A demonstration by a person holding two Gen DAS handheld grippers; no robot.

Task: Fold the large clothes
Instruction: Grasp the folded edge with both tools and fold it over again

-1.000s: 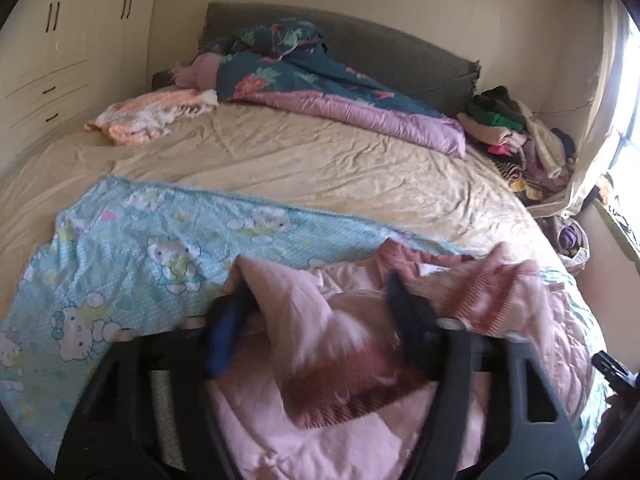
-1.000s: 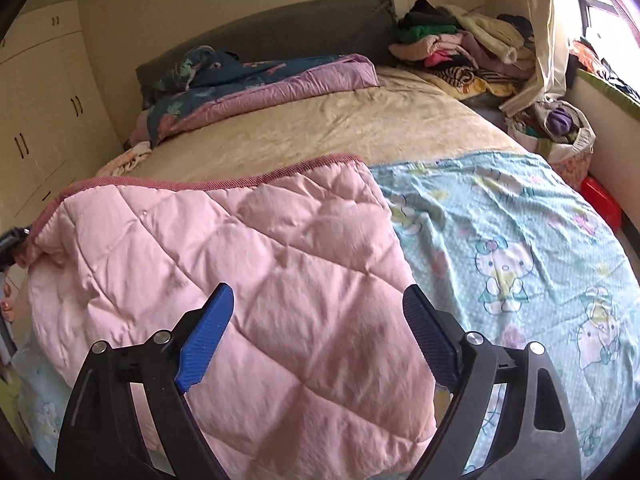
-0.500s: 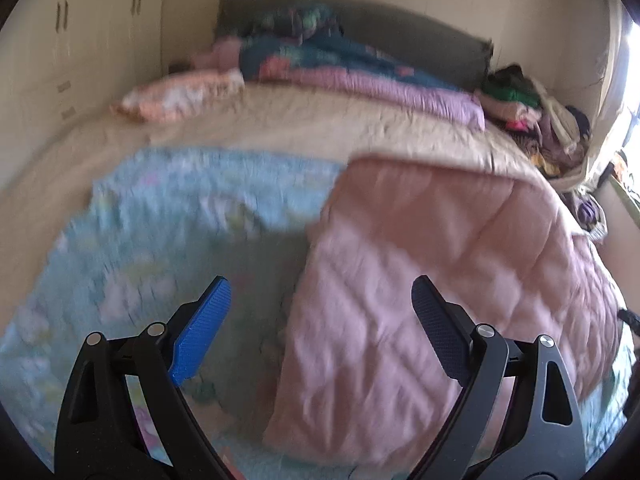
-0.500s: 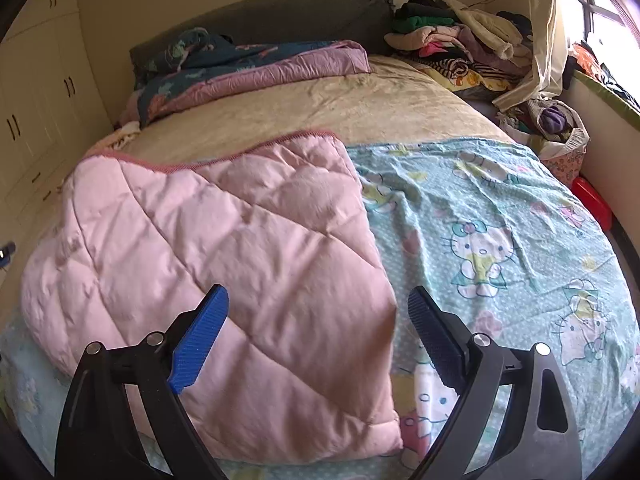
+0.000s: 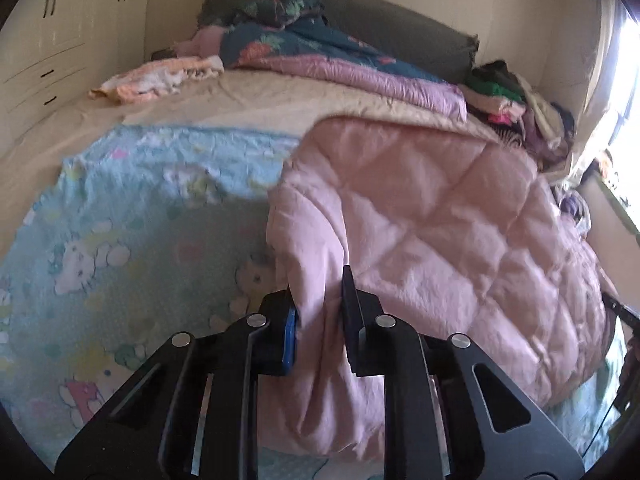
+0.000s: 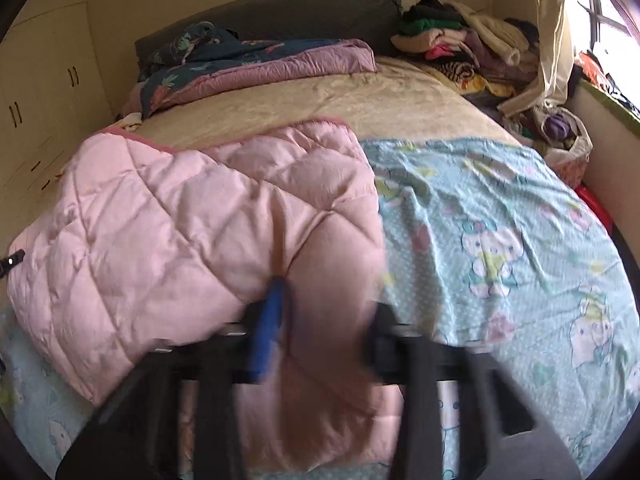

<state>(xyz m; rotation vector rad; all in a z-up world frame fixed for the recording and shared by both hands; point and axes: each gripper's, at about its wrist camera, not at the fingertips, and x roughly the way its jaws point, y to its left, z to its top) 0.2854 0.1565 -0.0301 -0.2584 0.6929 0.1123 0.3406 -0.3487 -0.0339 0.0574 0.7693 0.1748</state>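
Observation:
A pink quilted blanket [image 5: 440,216] lies folded on the bed, on top of a light blue cartoon-print sheet [image 5: 132,216]. My left gripper [image 5: 318,300] is shut on the blanket's near left corner, a fold of fabric pinched between its pads. In the right wrist view the same blanket [image 6: 192,216] covers the left half and the blue sheet [image 6: 500,216] the right. My right gripper [image 6: 326,316] is blurred by motion; its jaws stand closed in around the blanket's near right edge.
A beige bedsheet [image 5: 256,100] covers the mattress. A purple and dark floral duvet [image 5: 340,64] lies by the grey headboard. A pile of clothes [image 6: 460,48] sits at the far right corner. Cupboards [image 5: 48,32] stand left; a window [image 6: 600,20] is right.
Both grippers were open above the blanket half a second ago. Both have moved down and closed on the blanket's near edge, the left at its left corner, the right at its right side.

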